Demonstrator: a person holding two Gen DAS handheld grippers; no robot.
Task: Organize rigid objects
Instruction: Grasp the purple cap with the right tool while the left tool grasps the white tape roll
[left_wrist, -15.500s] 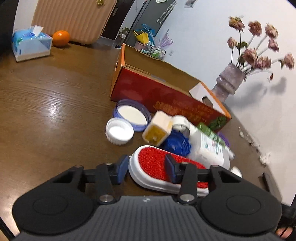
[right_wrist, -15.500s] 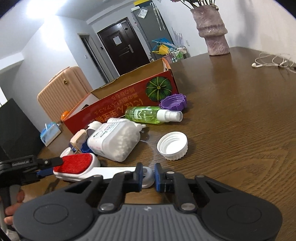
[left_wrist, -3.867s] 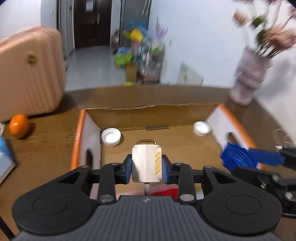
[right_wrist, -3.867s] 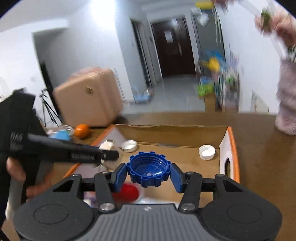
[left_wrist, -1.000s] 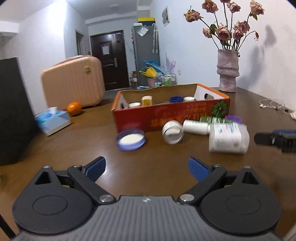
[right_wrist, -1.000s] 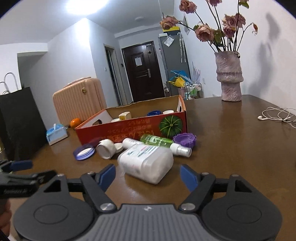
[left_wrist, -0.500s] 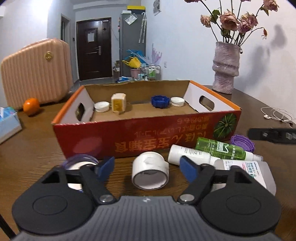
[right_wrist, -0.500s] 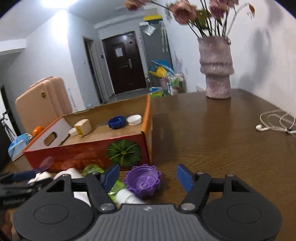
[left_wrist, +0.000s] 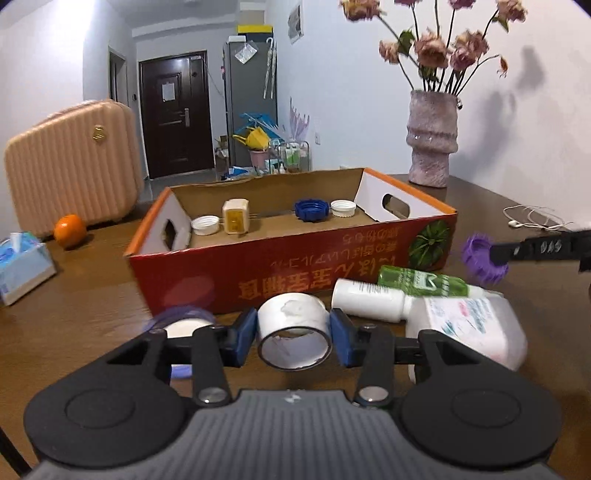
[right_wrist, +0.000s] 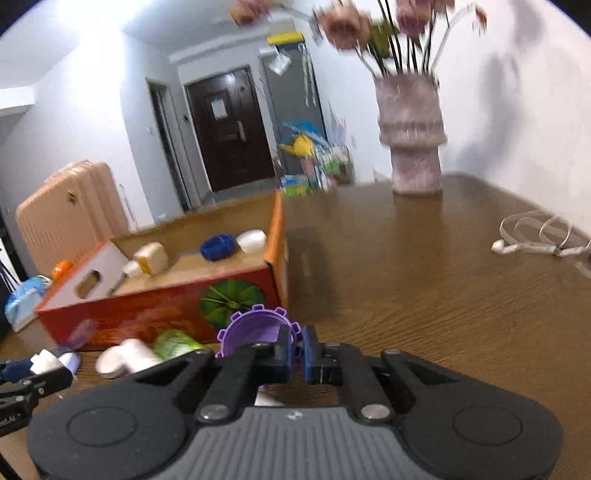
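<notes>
Item one: the white tape roll (left_wrist: 293, 329), lower centre of the left wrist view, lying between the blue pads of our left claw (left_wrist: 293, 334); the jaws are closing, both pads against its sides.

Item two: the purple cap (right_wrist: 255, 332), lower centre of the right wrist view, its rim pinched in our right claw (right_wrist: 295, 349), jaws drawn narrow.

Both sit before the red cardboard box (left_wrist: 295, 273) on the counter (right_wrist: 424, 280).
</notes>
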